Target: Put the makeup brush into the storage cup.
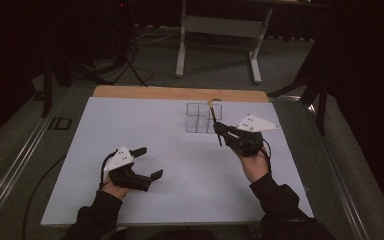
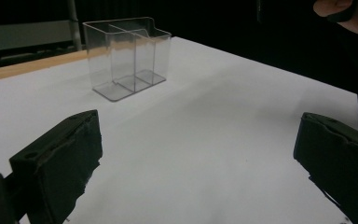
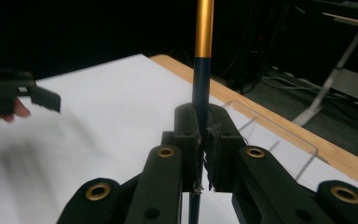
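A slim dark stick with a gold-orange upper section (image 3: pixel 203 56) stands about upright, clamped between the closed pads of the right gripper (image 1: pixel 219 131), right of table centre; its top end sits in front of a clear plastic box w/ dividers (image 1: pixel 202 118), which stands toward the far edge of the white table sheet (image 1: pixel 180 200); the left gripper (image 1: pixel 147 162) is near-left, jaws spread wide w/ nothing between them, over bare sheet.
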The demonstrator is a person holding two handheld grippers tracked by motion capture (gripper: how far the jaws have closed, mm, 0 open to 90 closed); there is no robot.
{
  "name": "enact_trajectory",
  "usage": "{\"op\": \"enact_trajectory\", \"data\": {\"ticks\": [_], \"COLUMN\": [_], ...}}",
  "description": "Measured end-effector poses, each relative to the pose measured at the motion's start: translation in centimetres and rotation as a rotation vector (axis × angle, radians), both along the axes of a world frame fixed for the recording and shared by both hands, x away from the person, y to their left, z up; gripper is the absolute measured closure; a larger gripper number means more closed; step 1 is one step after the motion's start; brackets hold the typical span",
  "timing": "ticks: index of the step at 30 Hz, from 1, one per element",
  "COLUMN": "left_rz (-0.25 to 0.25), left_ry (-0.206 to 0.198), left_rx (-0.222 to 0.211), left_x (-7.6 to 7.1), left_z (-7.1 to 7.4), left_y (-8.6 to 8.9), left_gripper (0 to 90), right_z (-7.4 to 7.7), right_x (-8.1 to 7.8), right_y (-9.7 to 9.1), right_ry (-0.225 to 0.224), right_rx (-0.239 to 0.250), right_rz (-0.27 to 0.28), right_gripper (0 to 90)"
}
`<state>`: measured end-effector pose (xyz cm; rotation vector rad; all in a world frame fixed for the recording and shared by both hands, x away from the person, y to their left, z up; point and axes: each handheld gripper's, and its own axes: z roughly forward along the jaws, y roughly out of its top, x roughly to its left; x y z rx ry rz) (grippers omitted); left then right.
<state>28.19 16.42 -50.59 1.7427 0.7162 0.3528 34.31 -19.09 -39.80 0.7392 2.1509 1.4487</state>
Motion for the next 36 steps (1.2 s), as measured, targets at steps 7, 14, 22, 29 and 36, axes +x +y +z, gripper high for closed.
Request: {"op": "enact_trajectory", "data": {"ticks": [7,14,22,29,36], "left_rz": [-0.008,-0.019,-0.021,-0.031,-0.025], "left_ry": [0.009,0.005,0.012,0.024,0.022], "left_rx": [0.000,-0.002,-0.013,-0.023,-0.025], "left_x": [0.0,-0.1,0.0,0.0,0.1], "left_z": [-0.3,-0.3,-0.4,-0.5,-0.5], "left_y": [0.0,0.0,0.2,0.2,0.3], "left_gripper": [1.4,1.4,1.4,1.4,1.5], "right_z": [0.7,1.2,1.7,2.3,3.0], "right_x": [1.2,2.7,4.5,6.0,7.3], "right_y": [0.3,1.1,1.4,1.6,1.8], "right_ry": [-0.014,-0.037,-0.042,-0.053,-0.054], "right_rx": [0.040,0.038,0.041,0.044,0.055], "right_rz": [-0.027,-0.053,-0.087,-0.117,-0.126], "right_gripper": [84.1,84.1,84.1,84.1,84.1]}}
